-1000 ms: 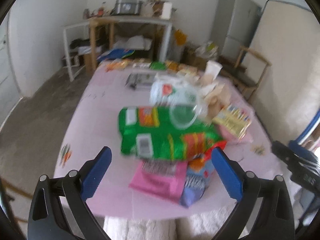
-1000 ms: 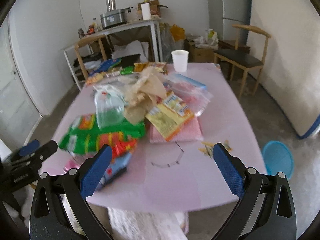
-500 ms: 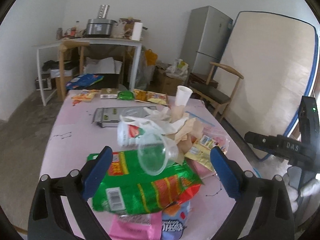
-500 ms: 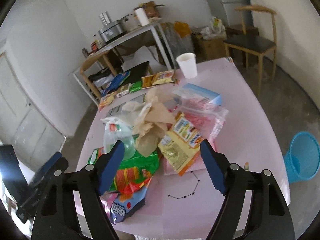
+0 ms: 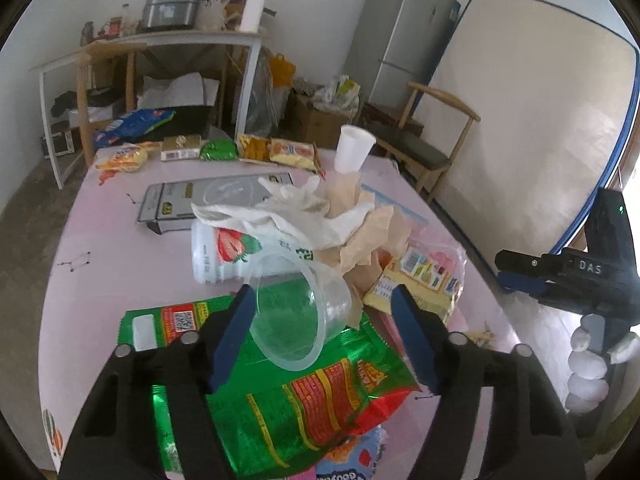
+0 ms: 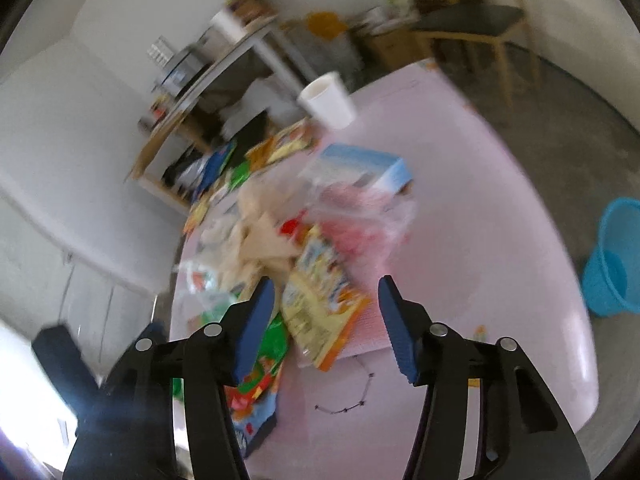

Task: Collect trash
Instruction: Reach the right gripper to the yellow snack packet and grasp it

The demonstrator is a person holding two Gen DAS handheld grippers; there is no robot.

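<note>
We log the trash as one heap on the near half of a pink table [image 5: 100,264]: a clear plastic cup [image 5: 298,316] lying on its side, mouth toward us, on a crinkled green snack bag [image 5: 280,392] with red and yellow print; behind it a white strawberry-printed cup [image 5: 224,250], also on its side, under white plastic film [image 5: 288,210] and crumpled brown paper [image 5: 372,232]; to the right a yellow snack packet [image 6: 320,304]. Our left gripper [image 5: 324,330] has just been closing, its blue pads flanking the clear cup without pressing it. Our right gripper [image 6: 326,322], also just closing, stands unclenched over the yellow packet, apart from it. A white paper cup [image 5: 354,154] stands upright farther back; a blue bin [image 6: 614,264] sits on the floor. The right view is motion-blurred, so labels there are unreadable; the green bag's near end is hidden behind the left gripper.
</note>
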